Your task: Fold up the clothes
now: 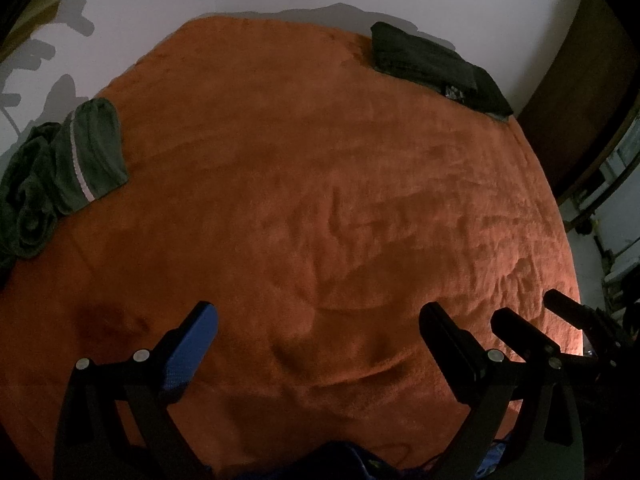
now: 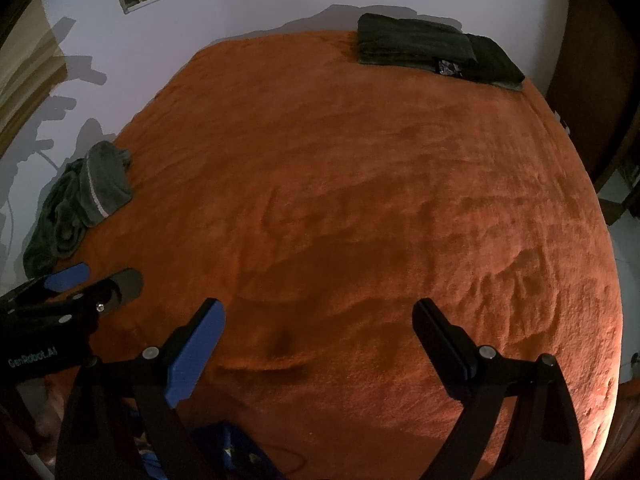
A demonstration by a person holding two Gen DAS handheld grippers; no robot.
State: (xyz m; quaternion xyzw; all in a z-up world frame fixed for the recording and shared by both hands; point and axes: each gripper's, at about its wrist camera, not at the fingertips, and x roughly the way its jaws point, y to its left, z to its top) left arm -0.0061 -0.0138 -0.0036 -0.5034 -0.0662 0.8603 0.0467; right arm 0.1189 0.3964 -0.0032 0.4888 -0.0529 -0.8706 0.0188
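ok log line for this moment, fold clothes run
left tool open, empty | right tool open, empty | green heap unfolded, left edge of bed | dark stack folded, far corner

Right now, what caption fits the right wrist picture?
Open right gripper over orange blanket; crumpled green clothes left, folded dark clothes far.

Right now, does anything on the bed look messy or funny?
Yes. The grey-green garment at the left edge lies in a crumpled heap, while the dark clothes at the far corner are neatly folded. Nothing looks spilled or torn.
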